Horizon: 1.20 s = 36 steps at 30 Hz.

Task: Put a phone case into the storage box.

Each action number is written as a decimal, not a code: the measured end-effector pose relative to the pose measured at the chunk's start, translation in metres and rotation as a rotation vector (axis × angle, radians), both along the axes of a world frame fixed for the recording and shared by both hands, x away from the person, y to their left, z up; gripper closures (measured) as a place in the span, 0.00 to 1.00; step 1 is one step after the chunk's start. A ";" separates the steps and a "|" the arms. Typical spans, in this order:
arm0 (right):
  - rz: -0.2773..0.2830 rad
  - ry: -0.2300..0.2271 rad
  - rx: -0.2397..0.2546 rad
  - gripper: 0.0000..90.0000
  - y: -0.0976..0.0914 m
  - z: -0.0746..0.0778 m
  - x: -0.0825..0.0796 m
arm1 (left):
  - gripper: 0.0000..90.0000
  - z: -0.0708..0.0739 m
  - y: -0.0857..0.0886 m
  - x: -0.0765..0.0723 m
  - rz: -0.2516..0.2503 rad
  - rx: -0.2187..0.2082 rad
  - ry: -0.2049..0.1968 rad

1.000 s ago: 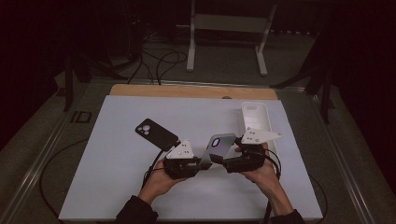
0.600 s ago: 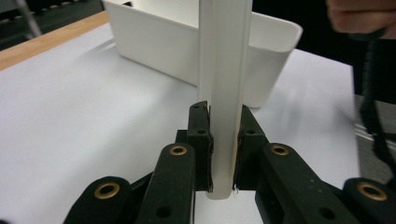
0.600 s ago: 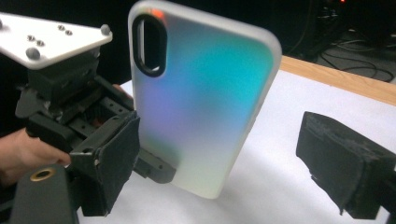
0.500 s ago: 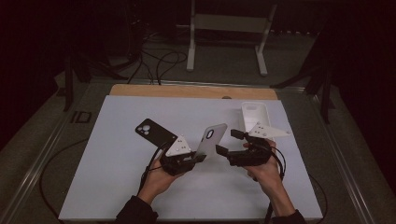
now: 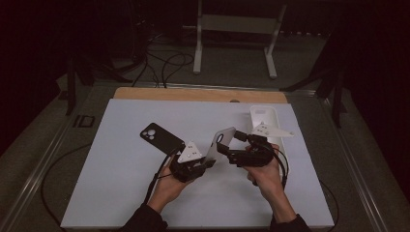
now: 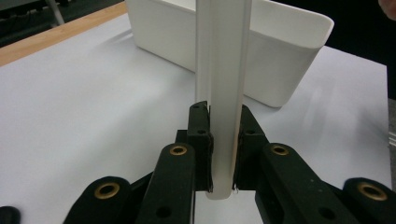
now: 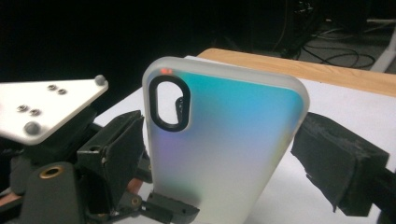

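Note:
A translucent phone case [image 5: 221, 142] with a blue-violet sheen stands tilted upright above the table. My left gripper [image 5: 208, 157] is shut on its lower end; in the left gripper view both pads clamp the case's thin edge [image 6: 224, 93]. My right gripper [image 5: 233, 146] sits just right of the case with its jaws wide. They have just been closing a little. In the right gripper view the case [image 7: 224, 135] stands between them, and a gap separates it from the foam pad [image 7: 336, 170]. A black phone [image 5: 162, 137] lies face down to the left.
A white rectangular bin [image 5: 263, 116] stands at the back right, just behind my right gripper, also seen as the bin [image 6: 280, 60] past the case. The white table top [image 5: 121, 183] ends in a wooden strip [image 5: 193, 94] at the far edge. Cables trail toward the person.
The case, lying flatter between both grippers a second ago, now stands upright in the left gripper. The right gripper has let go and drawn slightly right.

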State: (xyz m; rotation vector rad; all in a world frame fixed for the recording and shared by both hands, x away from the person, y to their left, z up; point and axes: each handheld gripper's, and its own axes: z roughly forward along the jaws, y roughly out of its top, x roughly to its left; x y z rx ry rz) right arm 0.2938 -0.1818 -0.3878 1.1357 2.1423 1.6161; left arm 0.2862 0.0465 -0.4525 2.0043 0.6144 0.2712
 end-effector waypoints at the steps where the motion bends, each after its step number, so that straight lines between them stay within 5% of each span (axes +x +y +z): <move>1: -0.011 0.007 -0.004 0.18 0.001 -0.001 0.000 | 0.90 0.000 0.000 0.000 0.000 -0.005 0.002; 17: -0.059 0.028 0.055 0.18 0.008 -0.008 0.005 | 0.90 -0.004 -0.011 -0.004 -0.012 -0.014 0.022; 30: -0.067 0.004 0.046 0.19 0.009 -0.006 0.003 | 0.89 -0.002 -0.007 -0.004 0.006 -0.003 0.004; 36: -0.073 -0.005 0.033 0.19 0.009 -0.005 0.003 | 0.76 0.003 0.000 -0.006 0.024 0.004 -0.020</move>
